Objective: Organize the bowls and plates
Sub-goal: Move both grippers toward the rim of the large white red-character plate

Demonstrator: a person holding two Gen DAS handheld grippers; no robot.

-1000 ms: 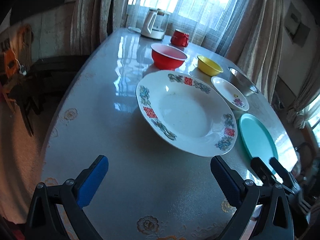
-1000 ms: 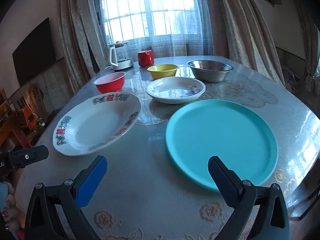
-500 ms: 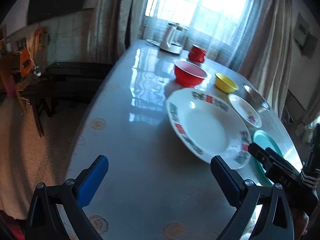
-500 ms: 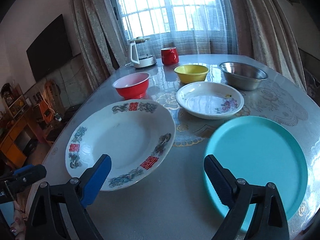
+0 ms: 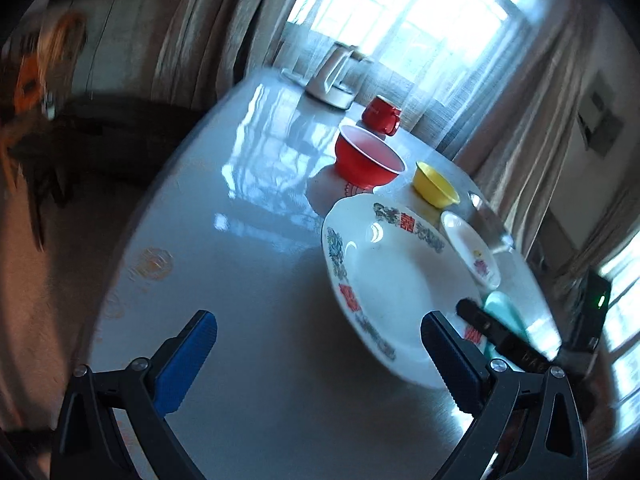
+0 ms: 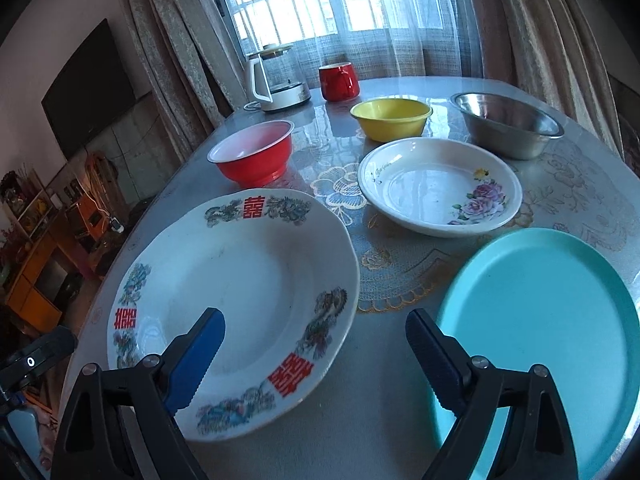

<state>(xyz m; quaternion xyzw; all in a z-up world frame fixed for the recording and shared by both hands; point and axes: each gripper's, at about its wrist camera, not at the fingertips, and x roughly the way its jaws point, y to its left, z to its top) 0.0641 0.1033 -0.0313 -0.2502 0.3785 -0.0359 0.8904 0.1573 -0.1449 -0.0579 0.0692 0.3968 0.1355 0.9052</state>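
Note:
A large white plate with red characters (image 6: 240, 296) (image 5: 396, 280) lies on the table. A teal plate (image 6: 540, 336) lies to its right, a small flowered plate (image 6: 436, 184) behind them. A red bowl (image 6: 254, 152), a yellow bowl (image 6: 390, 118) and a steel bowl (image 6: 508, 124) stand further back. My right gripper (image 6: 316, 354) is open above the large plate's near right rim, its left finger over the plate. My left gripper (image 5: 318, 360) is open and empty over bare table left of the large plate.
A white kettle (image 6: 276, 80) and a red mug (image 6: 338, 82) stand at the table's far edge by the curtained window. The table edge (image 5: 132, 236) curves along the left, with dark furniture beyond it. The right gripper's body (image 5: 504, 340) shows in the left wrist view.
My right gripper has moved left and forward, from in front of the teal plate to the large plate's rim. My left gripper has swung left, away from the plate.

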